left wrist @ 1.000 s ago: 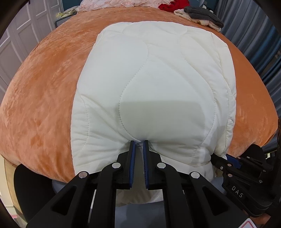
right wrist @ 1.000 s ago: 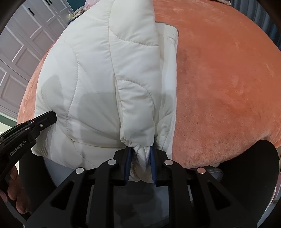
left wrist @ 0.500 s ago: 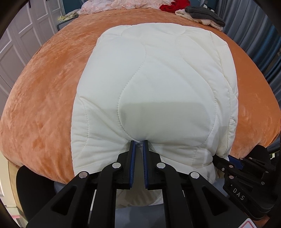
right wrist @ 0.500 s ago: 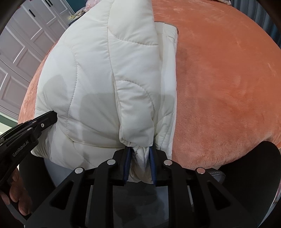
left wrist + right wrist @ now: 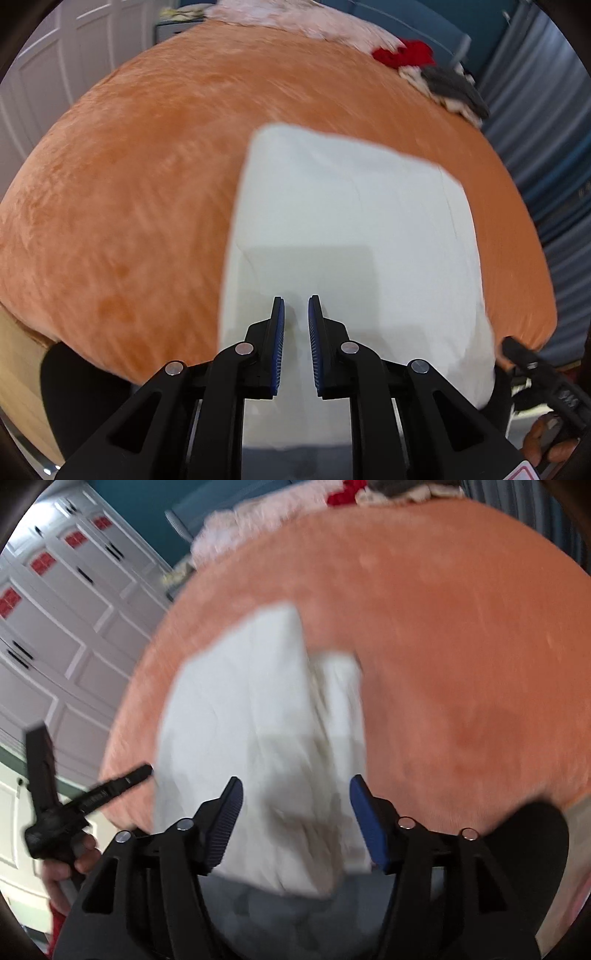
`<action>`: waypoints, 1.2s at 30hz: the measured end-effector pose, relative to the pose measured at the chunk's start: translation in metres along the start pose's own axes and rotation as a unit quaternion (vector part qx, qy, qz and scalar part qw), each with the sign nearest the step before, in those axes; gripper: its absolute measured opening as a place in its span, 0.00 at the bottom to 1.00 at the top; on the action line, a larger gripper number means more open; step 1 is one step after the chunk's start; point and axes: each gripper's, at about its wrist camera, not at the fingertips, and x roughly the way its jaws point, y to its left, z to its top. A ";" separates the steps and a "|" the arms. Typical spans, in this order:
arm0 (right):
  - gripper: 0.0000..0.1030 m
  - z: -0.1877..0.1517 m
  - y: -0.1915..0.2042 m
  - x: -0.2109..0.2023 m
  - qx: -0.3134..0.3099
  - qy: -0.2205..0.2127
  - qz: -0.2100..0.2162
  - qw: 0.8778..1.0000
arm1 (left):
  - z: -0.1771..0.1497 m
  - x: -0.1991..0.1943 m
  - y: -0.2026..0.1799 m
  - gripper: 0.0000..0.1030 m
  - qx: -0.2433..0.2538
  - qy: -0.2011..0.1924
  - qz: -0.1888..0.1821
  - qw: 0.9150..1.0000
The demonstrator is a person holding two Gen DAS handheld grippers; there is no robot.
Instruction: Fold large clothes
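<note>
A: Cream quilted cloth is filling the middle of the left wrist view: the folded jacket (image 5: 351, 236) is lying on the orange plush bed cover (image 5: 129, 192), its near edge hanging over the bed's front. What is the left hand-held gripper (image 5: 296, 306) doing?

B: Its jaws have just been opening a little and are standing a narrow slit apart, with the jacket behind them and no cloth pinched between the blue pads (image 5: 277, 343); the frame is blurring, so contact is hard to tell. A heap of red, grey and pale clothes (image 5: 436, 77) is lying at the far edge of the bed, well apart from the jacket, beside blue curtains (image 5: 546, 129).

A: And in the right wrist view?

B: The right hand-held gripper (image 5: 295, 784) is standing spread wide, its jaws having just been opening, and the jacket (image 5: 251, 720) is lying loose between and beyond them, gripped by neither pad. At the left, a hand (image 5: 62, 871) is holding the left hand-held gripper (image 5: 110, 786), just beside the jacket's edge, with white panelled cupboards (image 5: 55, 627) behind it.
</note>
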 end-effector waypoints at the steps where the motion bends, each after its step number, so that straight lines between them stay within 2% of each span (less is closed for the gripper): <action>1: 0.61 0.013 0.003 -0.002 0.005 -0.012 0.003 1.000 | 0.010 -0.002 0.005 0.12 -0.008 -0.006 0.001 1.000; 6: 0.62 0.063 0.020 0.020 0.021 -0.035 0.009 0.999 | 0.050 -0.002 0.011 0.12 -0.020 -0.022 -0.005 1.000; 8: 0.62 0.077 0.025 0.042 0.044 -0.030 0.014 0.998 | 0.065 0.007 0.006 0.12 -0.018 -0.020 -0.009 1.000; 12: 0.60 0.094 0.026 0.089 0.066 -0.011 -0.015 0.998 | 0.082 0.028 -0.010 0.12 -0.006 -0.004 -0.023 1.000; 13: 0.52 0.097 0.026 0.100 0.070 0.001 -0.019 0.997 | 0.084 0.032 -0.013 0.12 -0.002 -0.001 -0.025 1.000; 14: 0.25 0.096 0.023 0.113 0.077 0.021 -0.015 0.997 | 0.085 0.038 -0.017 0.12 0.000 0.005 -0.024 1.000; 15: 0.11 0.093 0.021 0.116 0.082 0.026 -0.005 0.996 | 0.085 0.042 -0.020 0.12 0.002 0.008 -0.026 1.000; 16: 0.10 0.088 0.021 0.108 0.081 0.008 0.008 0.997 | 0.084 0.045 -0.023 0.12 0.004 0.011 -0.028 1.000; 17: 0.08 0.085 0.024 0.099 0.071 -0.011 0.000 0.997 | 0.084 0.048 -0.026 0.12 0.007 0.014 -0.029 0.999; 19: 0.08 0.077 0.027 0.080 0.048 -0.047 -0.039 0.997 | 0.083 0.055 -0.031 0.12 0.014 0.017 -0.030 0.999; 20: 0.08 0.075 0.025 0.078 0.050 -0.049 -0.053 0.996 | 0.082 0.058 -0.034 0.12 0.019 0.019 -0.027 0.999; 23: 0.08 0.065 0.011 0.091 0.056 -0.024 -0.090 0.994 | 0.077 0.074 -0.047 0.12 0.036 0.026 -0.021 0.999; 31: 0.14 0.057 -0.003 0.127 0.031 0.010 -0.138 0.990 | 0.072 0.111 -0.065 0.12 0.066 0.024 0.017 0.997; 36: 0.19 0.053 -0.007 0.143 0.017 0.015 -0.144 0.989 | 0.065 0.129 -0.069 0.12 0.081 0.009 0.043 0.996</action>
